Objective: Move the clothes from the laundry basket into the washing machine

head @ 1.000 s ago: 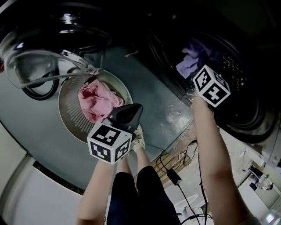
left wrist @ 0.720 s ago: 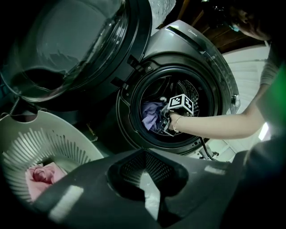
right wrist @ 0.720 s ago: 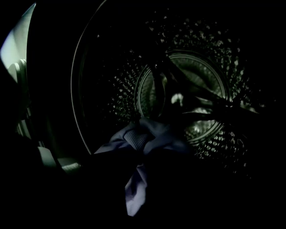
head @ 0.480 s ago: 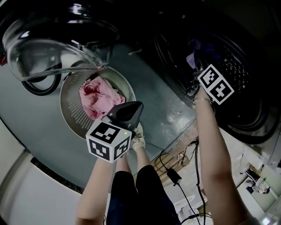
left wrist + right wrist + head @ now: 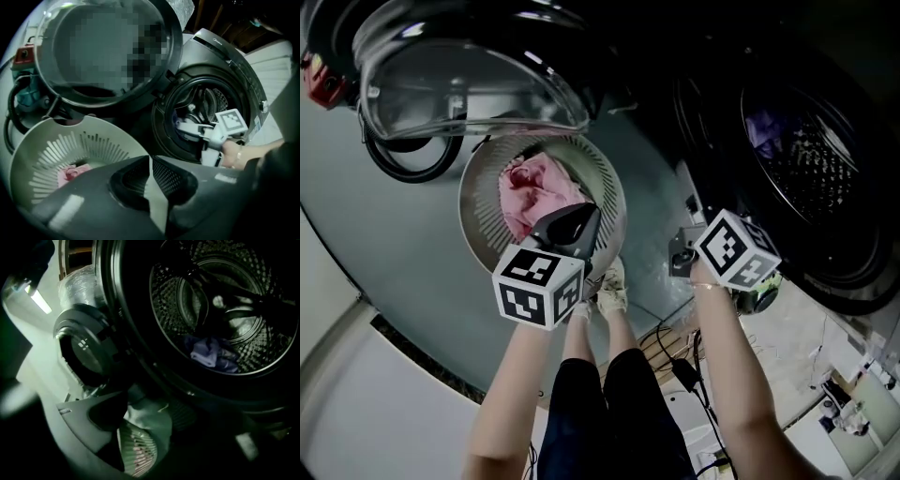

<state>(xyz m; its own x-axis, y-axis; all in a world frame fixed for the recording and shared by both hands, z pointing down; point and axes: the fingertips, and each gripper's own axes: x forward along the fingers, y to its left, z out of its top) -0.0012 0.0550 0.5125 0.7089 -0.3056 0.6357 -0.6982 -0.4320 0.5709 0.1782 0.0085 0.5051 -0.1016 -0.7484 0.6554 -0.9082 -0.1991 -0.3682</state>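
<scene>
Mid-load at the washing machine (image 5: 862,281): one purple garment (image 5: 211,355) already lies at the bottom of the perforated drum (image 5: 267,345), while a pink garment (image 5: 539,187) waits in the white laundry basket (image 5: 478,187) on the floor, beneath the machine's open glass door (image 5: 469,84). The task appears to stand between drop-off and the next pick-up.

The left gripper (image 5: 150,161) hovers above the near rim of the basket, pointing down towards the pink garment but apart from it. Its jaws are pressed together at the tips with nothing caught between them; only the pale basket shows through the thin wedge behind. The right gripper (image 5: 147,400) hangs just outside the drum mouth, below and in front of it. Its jaws look spread and empty, with bare floor and a slice of the basket visible through the gap, though that view is dim and the far jaw is hard to trace.

Both forearms reach forward and down from the person's body, the left forearm (image 5: 520,375) extended over the basket, the right forearm (image 5: 731,375) angled towards the machine's front.

The next move likely calls for the left jaws to part, drop into the basket and close on a fold of the pink garment, lifting it clear of the slotted wall before swinging right to the drum.
</scene>
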